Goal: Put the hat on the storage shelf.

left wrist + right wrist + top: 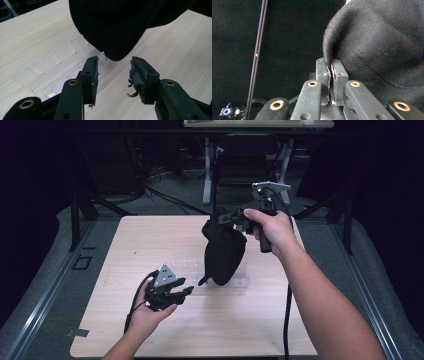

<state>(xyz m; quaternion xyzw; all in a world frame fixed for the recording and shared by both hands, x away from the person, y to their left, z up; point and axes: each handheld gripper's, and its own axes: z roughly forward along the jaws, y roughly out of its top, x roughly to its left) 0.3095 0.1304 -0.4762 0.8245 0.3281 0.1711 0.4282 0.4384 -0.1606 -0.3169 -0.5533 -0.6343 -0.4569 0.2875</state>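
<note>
A black cloth bag (223,251) hangs above the wooden table (125,250), held up by its top edge. My right gripper (223,218) is shut on that edge; in the right gripper view the black fabric (374,45) is pinched between the jaws at my right gripper (330,65). My left gripper (187,290) is open, low over the table, just left of the bag's bottom. In the left gripper view the bag's rounded bottom (112,27) hangs just beyond my left gripper (113,64), with nothing between the jaws.
A clear plastic rack (50,65) with several upright tabs lies flat on the table under and left of the bag (220,282). Dark floor, cables and desk legs (207,175) lie beyond the far table edge.
</note>
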